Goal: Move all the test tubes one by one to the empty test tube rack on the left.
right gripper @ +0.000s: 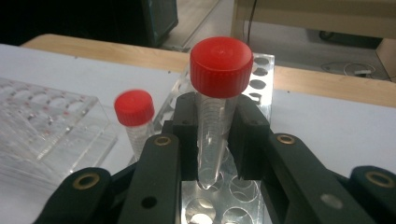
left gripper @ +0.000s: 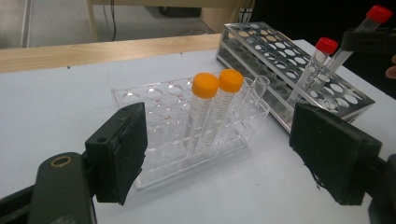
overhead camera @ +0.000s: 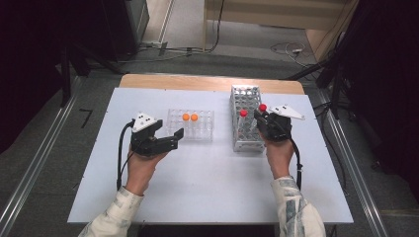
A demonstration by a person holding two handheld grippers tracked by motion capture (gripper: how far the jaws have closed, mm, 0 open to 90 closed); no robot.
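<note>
1. The right tool (right gripper: 212, 140) is clenching a clear plastic tube with a red screw cap (right gripper: 218, 67), tip hanging just above the holes of the perforated metal rack (right gripper: 219, 200) at bottom centre of the right gripper view.
2. A second red-capped tube (overhead camera: 243, 113) is already sitting in that rack, right of centre in the high view, so I'm guessing one down, one going in.
3. The left tool (overhead camera: 170, 138) is hanging released, holding nothing, near the clear acrylic rack (left gripper: 154, 100) with two orange-capped tubes (left gripper: 205, 86).
4. Still left: lowering the held tube into a hole.
</note>
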